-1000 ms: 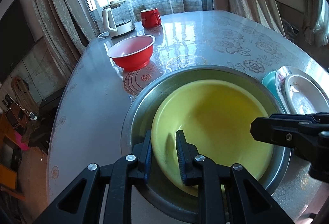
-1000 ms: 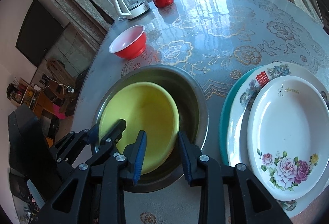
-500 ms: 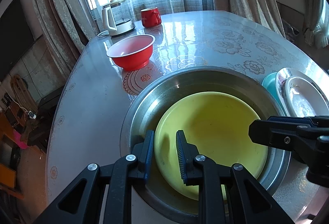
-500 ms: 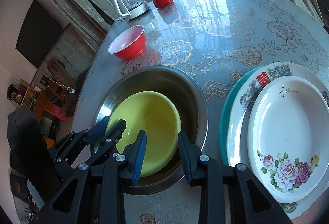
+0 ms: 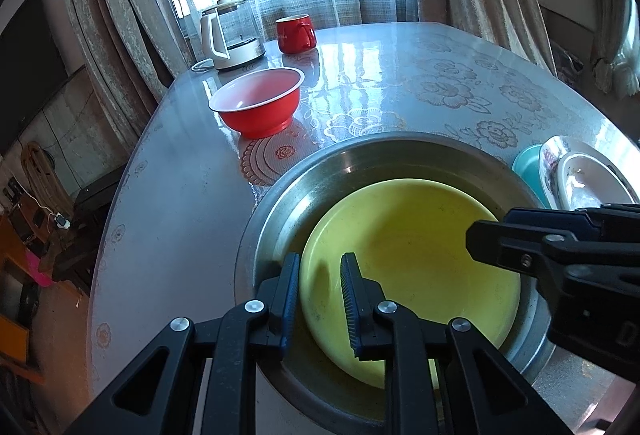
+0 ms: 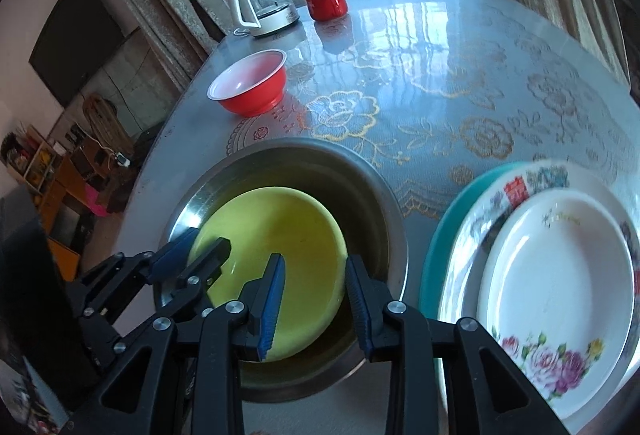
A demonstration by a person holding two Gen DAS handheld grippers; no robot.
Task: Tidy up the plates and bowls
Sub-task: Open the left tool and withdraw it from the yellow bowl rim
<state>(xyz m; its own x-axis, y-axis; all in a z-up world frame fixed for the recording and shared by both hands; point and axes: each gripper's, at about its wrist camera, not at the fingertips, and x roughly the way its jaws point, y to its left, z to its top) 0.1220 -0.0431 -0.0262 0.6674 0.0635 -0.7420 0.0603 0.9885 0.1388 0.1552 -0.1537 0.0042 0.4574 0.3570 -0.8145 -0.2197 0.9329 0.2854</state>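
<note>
A yellow bowl (image 5: 412,255) lies inside a large steel basin (image 5: 360,163) near the table's front edge; both also show in the right wrist view, the bowl (image 6: 280,235) in the basin (image 6: 360,187). My left gripper (image 5: 320,287) is open, its jaws astride the yellow bowl's near left rim without pinching it. My right gripper (image 6: 314,295) is open and wider, over the bowl's right rim and the basin wall. A red bowl (image 5: 260,103) stands farther back on the left. A stack of plates (image 6: 560,283) lies to the right.
A kettle (image 5: 228,35) and a red mug (image 5: 294,33) stand at the far edge of the round table (image 5: 440,75) by the window. The stack has a teal plate (image 6: 436,235) under two flowered white ones. The table's left edge drops to the floor.
The yellow bowl has settled lower and flatter into the basin. My left gripper's jaws have parted from its rim. My right gripper has opened wider and tilted up.
</note>
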